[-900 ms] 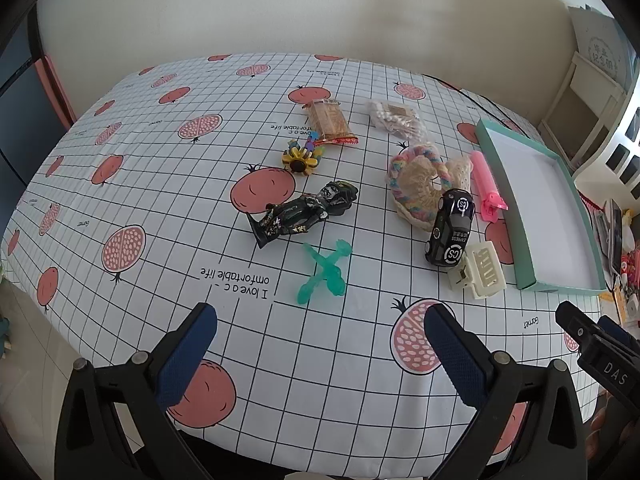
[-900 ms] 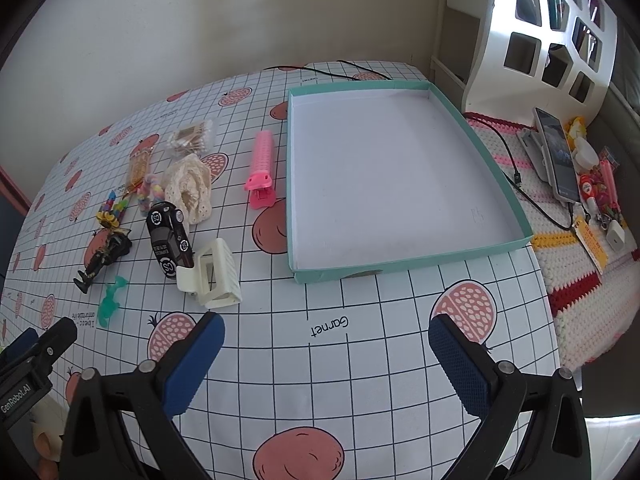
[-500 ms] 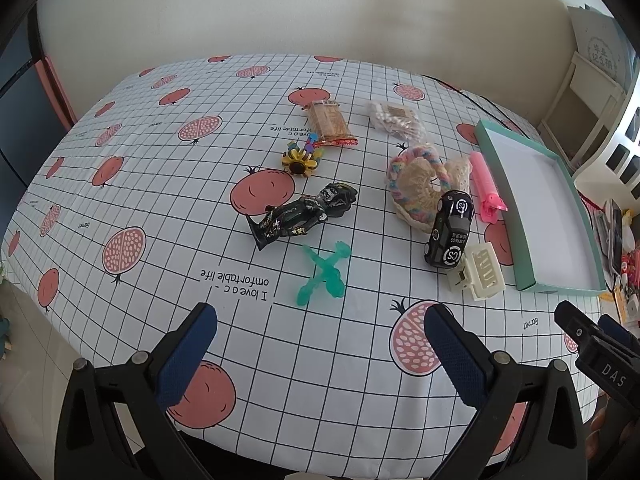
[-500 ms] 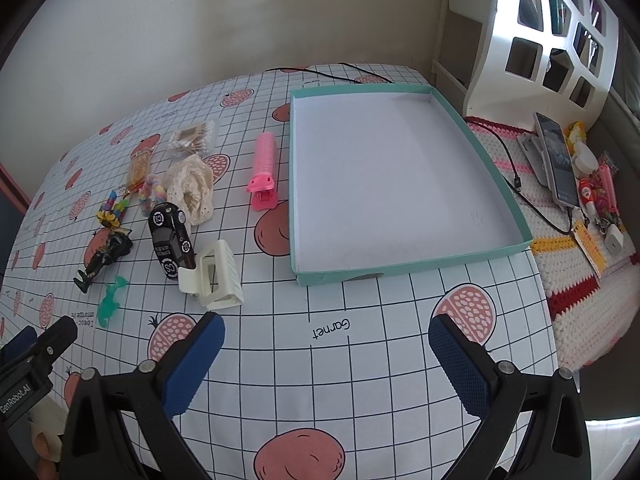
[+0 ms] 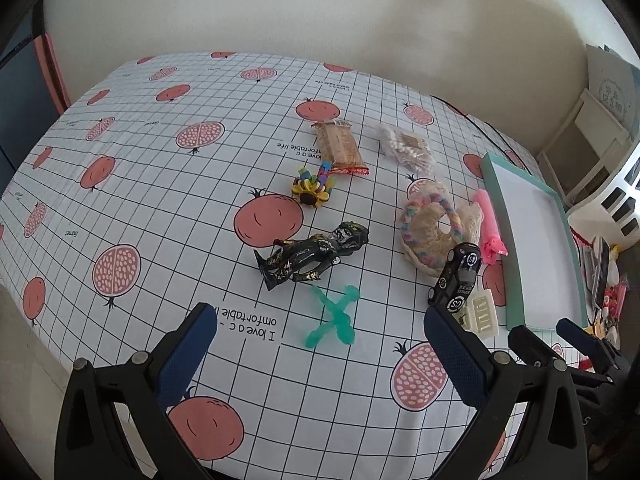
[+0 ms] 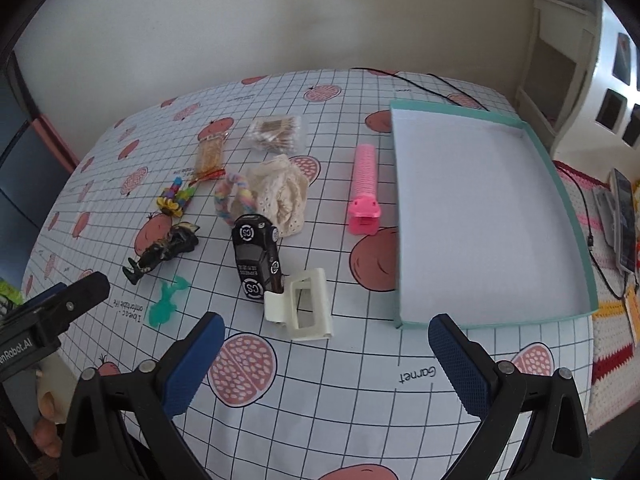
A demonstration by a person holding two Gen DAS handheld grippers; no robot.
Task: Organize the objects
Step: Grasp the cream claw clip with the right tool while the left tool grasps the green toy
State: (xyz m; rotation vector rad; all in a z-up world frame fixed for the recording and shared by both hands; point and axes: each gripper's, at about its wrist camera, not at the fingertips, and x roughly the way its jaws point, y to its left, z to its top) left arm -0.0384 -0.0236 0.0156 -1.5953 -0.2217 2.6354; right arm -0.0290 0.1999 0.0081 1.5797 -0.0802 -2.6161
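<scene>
Crowding the teal tray's (image 6: 576,216) left side lie toy car (image 6: 256,258) and cream clip (image 6: 306,310); both grippers' fingers apart.

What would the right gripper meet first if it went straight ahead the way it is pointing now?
Most likely the cream hair claw clip, which lies just ahead between the open fingers of the right gripper, a little left of centre. The black toy car sits right behind it. Depth is uncertain in this fisheye view.

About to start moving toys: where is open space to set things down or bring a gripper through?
The teal tray holds nothing. The cloth left of the black figure is bare, and so is the near strip in front of the white clip. It is crowded from the toy car and crochet piece to the pink clip.
</scene>
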